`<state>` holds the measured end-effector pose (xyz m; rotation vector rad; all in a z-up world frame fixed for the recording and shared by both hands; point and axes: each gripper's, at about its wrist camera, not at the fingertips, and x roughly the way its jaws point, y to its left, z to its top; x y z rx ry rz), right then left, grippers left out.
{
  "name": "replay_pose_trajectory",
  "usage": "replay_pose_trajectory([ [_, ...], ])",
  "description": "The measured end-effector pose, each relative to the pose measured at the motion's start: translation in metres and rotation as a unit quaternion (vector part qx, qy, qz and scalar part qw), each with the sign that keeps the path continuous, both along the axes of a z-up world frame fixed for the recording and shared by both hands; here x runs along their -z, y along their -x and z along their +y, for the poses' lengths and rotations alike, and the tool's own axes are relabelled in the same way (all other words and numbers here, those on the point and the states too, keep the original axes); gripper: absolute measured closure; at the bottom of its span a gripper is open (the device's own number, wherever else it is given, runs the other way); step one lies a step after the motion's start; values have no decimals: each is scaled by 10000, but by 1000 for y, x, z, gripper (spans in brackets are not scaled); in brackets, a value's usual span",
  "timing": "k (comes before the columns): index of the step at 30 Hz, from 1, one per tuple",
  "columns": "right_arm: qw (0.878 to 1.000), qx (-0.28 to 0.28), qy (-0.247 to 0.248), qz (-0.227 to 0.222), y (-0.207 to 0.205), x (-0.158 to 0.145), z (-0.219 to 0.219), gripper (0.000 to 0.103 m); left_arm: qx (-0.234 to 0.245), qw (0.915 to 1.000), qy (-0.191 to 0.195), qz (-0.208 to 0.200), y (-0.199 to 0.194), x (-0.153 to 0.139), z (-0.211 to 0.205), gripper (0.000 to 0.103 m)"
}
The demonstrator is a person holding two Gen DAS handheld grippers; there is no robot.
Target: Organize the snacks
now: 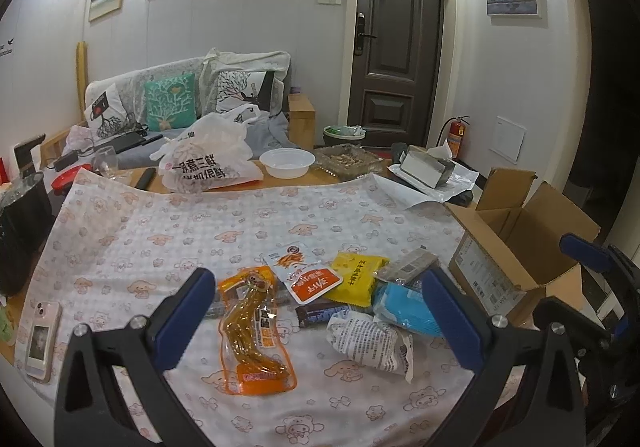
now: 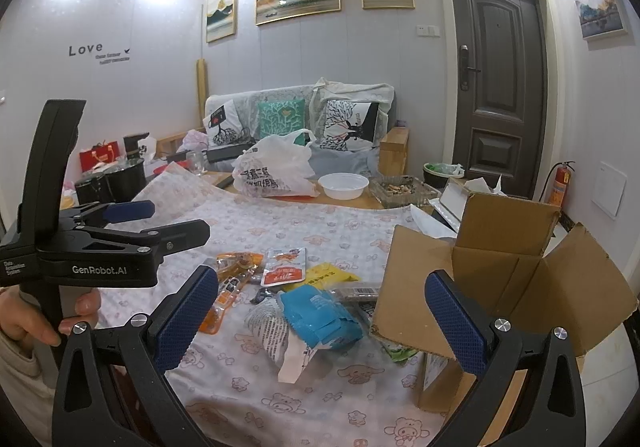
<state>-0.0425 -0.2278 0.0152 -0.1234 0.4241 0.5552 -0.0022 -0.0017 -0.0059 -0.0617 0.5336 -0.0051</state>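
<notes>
A pile of snack packets lies on the patterned cloth [image 1: 160, 231]: an orange packet [image 1: 252, 331], a white-and-orange one [image 1: 306, 275], a yellow one [image 1: 354, 279], a blue one [image 1: 404, 307], a dark bar [image 1: 320, 313] and a white printed one [image 1: 368, 339]. My left gripper [image 1: 320, 315] is open and empty above the pile. My right gripper [image 2: 322, 315] is open and empty, with the blue packet [image 2: 316, 315] and white printed packet [image 2: 268, 327] between its fingers. An open cardboard box [image 2: 500, 263] stands at the right; it also shows in the left wrist view [image 1: 516, 243].
A pink phone [image 1: 40, 339] lies at the cloth's left edge. Behind the cloth are a white plastic bag [image 1: 208, 159], a white bowl [image 1: 286, 163], a glass ashtray [image 1: 348, 161] and a tissue box [image 1: 424, 167]. Black pots [image 2: 112, 179] stand at the left.
</notes>
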Motion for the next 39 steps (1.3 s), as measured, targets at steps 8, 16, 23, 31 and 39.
replay_pose_trajectory([
  [8,10000,17,3,16,0,4,0,0,4,10000,7,-8,1,0,-1,0],
  [16,10000,19,3,15,0,3,0,0,7,10000,9,-7,1,0,-1,0],
  [23,10000,28,11,16,0,5,0,0,9,10000,12,-4,1,0,-2,0],
  [31,10000,41,2,14,1,3,1,0,-1,10000,32,7,2,2,-3,0],
  [39,10000,58,17,26,0,6,1,0,10,10000,40,10,3,2,-4,0],
])
